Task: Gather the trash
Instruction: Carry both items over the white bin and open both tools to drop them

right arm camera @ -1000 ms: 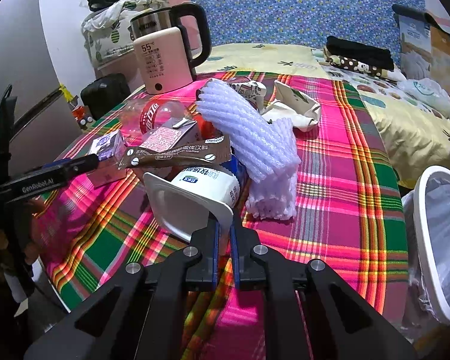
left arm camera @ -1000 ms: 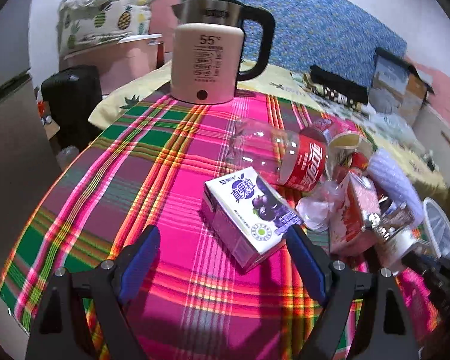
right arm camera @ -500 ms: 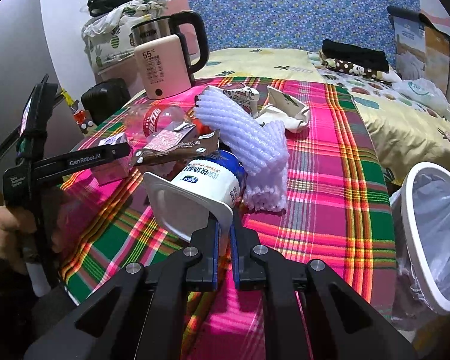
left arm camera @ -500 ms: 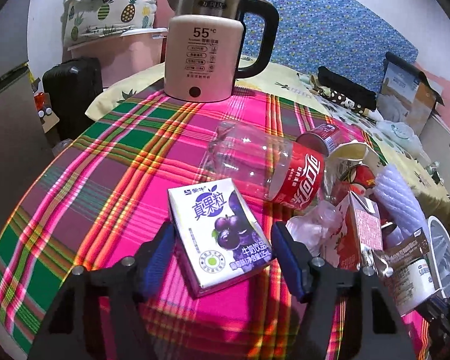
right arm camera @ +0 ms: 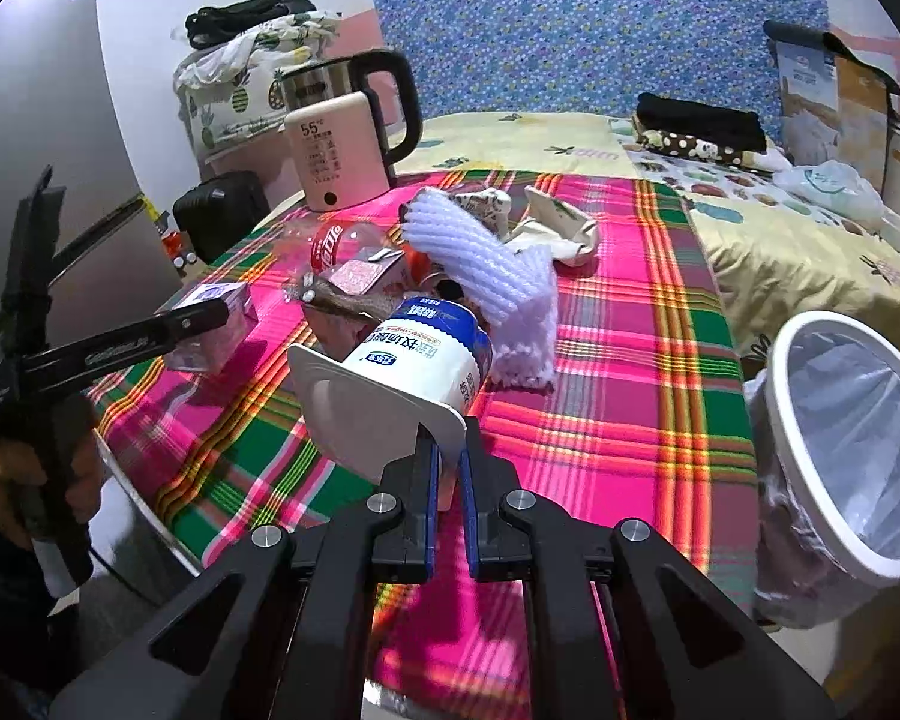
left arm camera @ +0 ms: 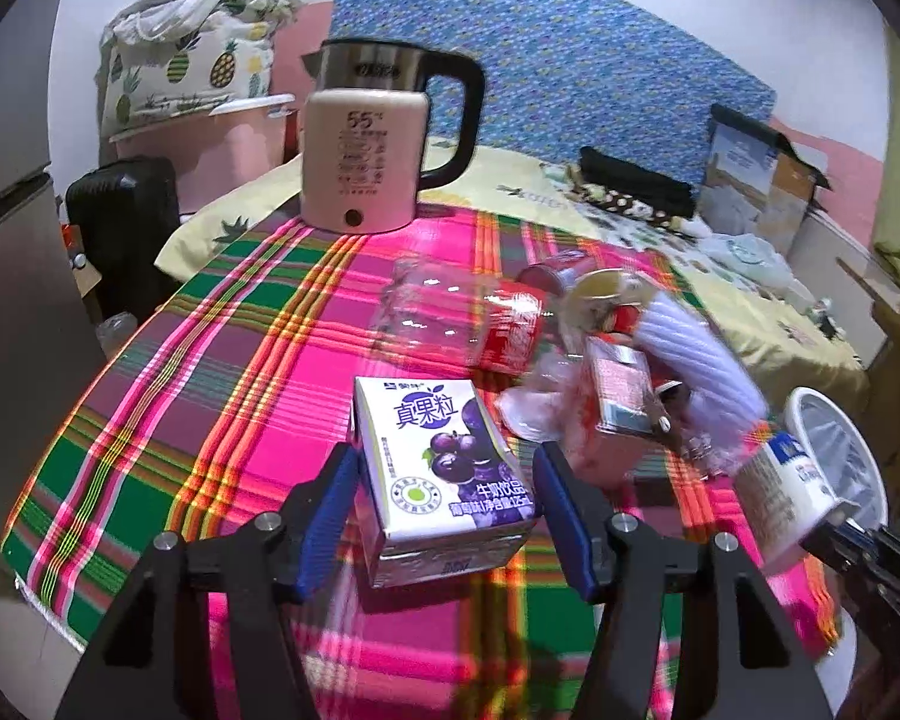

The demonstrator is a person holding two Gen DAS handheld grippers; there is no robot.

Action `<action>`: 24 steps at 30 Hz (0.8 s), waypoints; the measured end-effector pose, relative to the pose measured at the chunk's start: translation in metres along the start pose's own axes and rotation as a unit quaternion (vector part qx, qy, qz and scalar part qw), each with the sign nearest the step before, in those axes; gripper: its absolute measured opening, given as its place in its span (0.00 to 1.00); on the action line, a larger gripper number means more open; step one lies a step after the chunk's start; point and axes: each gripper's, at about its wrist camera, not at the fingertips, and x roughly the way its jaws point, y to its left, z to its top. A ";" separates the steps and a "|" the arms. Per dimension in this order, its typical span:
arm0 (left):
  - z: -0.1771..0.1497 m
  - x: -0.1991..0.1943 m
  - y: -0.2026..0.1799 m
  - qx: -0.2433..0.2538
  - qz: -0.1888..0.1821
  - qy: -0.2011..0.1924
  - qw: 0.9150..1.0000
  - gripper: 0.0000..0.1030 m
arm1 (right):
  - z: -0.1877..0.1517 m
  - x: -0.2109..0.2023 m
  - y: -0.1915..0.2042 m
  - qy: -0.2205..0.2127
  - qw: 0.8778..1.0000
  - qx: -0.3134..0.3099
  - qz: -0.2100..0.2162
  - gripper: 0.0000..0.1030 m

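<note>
A purple-and-white milk carton (left arm camera: 444, 474) sits between the blue pads of my left gripper (left arm camera: 445, 450). The jaws are closing, and both pads touch its sides. Its near end looks raised off the plaid cloth, with a shadow under it. My right gripper (right arm camera: 447, 468) is shut on the flat rim of a white yogurt cup (right arm camera: 420, 354) with a blue band, held above the table. That cup (left arm camera: 780, 492) also shows at the right of the left wrist view. A white-rimmed bin (right arm camera: 840, 438) with a clear liner stands off the table's right side.
More trash lies mid-table: a clear cola bottle (left arm camera: 462, 318), a pink carton (left arm camera: 618, 396), a purple foam sleeve (right arm camera: 486, 264) and crumpled paper (right arm camera: 558, 228). A pink kettle (left arm camera: 360, 162) stands at the far edge. A hand (right arm camera: 6, 480) holds the left gripper.
The left jaws have narrowed from wide open onto the milk carton, which has turned square between the pads. The right gripper has carried the yogurt cup nearer the bin.
</note>
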 end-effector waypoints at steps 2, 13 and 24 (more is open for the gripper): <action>0.000 -0.009 -0.008 0.007 -0.012 -0.005 1.000 0.60 | -0.001 -0.006 -0.003 -0.008 1.000 0.004 -0.005 0.06; 0.014 -0.013 -0.100 0.090 -0.130 -0.005 0.987 0.60 | -0.009 -0.031 -0.044 -0.036 0.996 0.052 -0.058 0.06; 0.010 0.020 -0.221 0.180 -0.252 0.030 0.950 0.61 | -0.028 -0.056 -0.113 -0.040 0.978 0.131 -0.156 0.06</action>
